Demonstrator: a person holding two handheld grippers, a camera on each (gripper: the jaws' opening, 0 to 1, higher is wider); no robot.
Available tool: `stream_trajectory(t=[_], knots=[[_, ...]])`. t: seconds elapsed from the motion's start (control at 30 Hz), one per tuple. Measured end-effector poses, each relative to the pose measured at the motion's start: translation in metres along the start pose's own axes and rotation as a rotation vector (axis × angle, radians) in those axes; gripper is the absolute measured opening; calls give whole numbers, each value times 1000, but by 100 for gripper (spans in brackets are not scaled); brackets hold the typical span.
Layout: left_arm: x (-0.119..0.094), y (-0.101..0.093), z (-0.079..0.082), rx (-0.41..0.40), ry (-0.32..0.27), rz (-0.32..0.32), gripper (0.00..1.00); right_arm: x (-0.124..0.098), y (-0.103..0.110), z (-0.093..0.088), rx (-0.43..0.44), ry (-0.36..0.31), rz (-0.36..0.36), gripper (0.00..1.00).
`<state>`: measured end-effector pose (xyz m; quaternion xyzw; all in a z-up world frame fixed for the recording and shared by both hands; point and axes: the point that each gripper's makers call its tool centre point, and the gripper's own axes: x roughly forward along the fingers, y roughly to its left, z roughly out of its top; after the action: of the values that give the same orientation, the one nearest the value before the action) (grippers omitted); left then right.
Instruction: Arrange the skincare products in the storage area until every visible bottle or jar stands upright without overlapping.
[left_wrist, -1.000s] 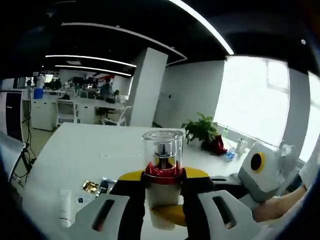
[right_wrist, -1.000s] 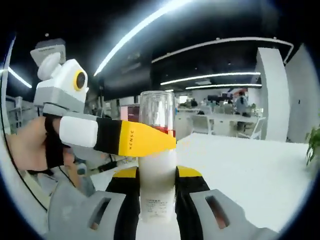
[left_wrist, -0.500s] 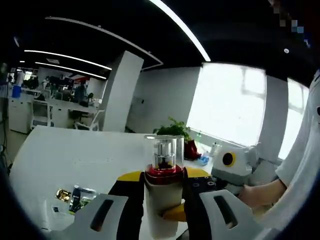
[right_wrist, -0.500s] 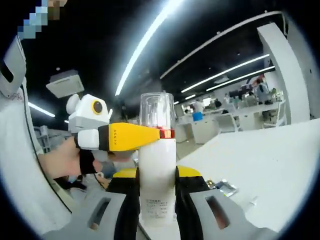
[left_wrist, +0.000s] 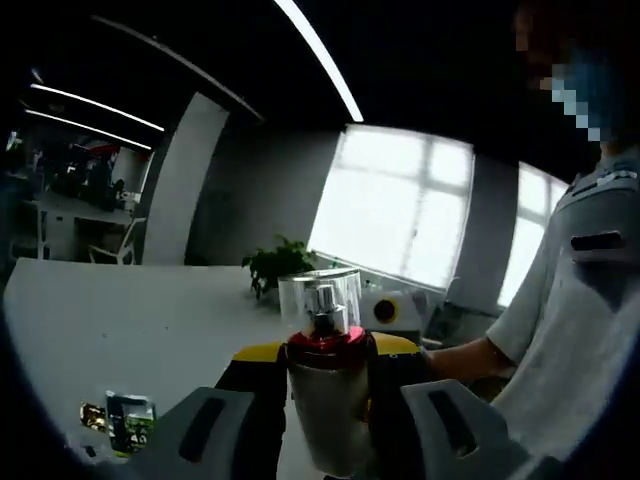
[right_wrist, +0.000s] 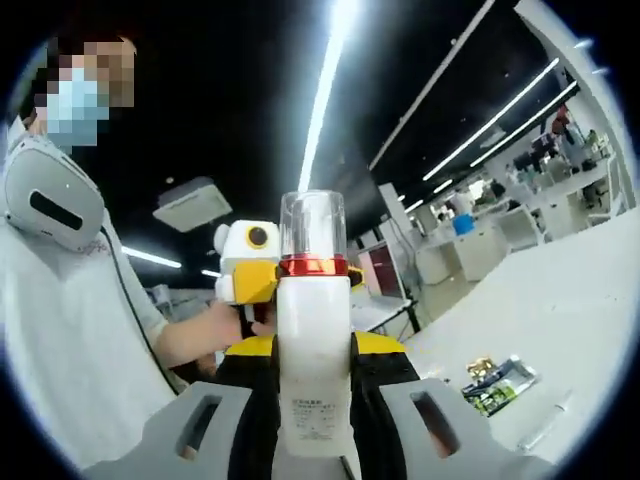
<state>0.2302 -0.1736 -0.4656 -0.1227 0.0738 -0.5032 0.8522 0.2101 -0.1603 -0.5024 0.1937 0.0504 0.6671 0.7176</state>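
Observation:
A white bottle (right_wrist: 313, 385) with a red collar and a clear cap stands upright between the jaws of my right gripper (right_wrist: 315, 345), which is shut on its body. The same bottle (left_wrist: 327, 395) sits in my left gripper (left_wrist: 328, 352), shut on it just below the red collar. In the right gripper view the left gripper's yellow fingers (right_wrist: 260, 284) reach the collar from behind. The bottle is held in the air above a white table (left_wrist: 120, 320).
Small packets lie on the table (right_wrist: 590, 300), among them a green and gold packet (right_wrist: 495, 380) (left_wrist: 125, 418) and a white tube (right_wrist: 545, 430). The person (left_wrist: 560, 330) (right_wrist: 70, 300) stands close behind the grippers. A potted plant (left_wrist: 275, 265) stands far back by the window.
Both views have swung round with the hands, bringing the person into the picture. The bottle stays clamped between both grippers.

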Motion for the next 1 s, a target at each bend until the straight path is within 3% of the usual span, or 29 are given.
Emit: stream_trajectory(t=[0.3,0.57,0.83,1.0], knots=[[-3,-11,12,-8,-13,-191,27,9,17,13,102,-84,121,24],[-5,-17,6,0,34,-234,28,9,23,14,142,-103,165,24],[-2,-7,1,-61,73,-141,25,8,16,13,136,-78,155,25],[0,-2,4,-76,62,-77,24,5,9,19,123,-72,118,26]])
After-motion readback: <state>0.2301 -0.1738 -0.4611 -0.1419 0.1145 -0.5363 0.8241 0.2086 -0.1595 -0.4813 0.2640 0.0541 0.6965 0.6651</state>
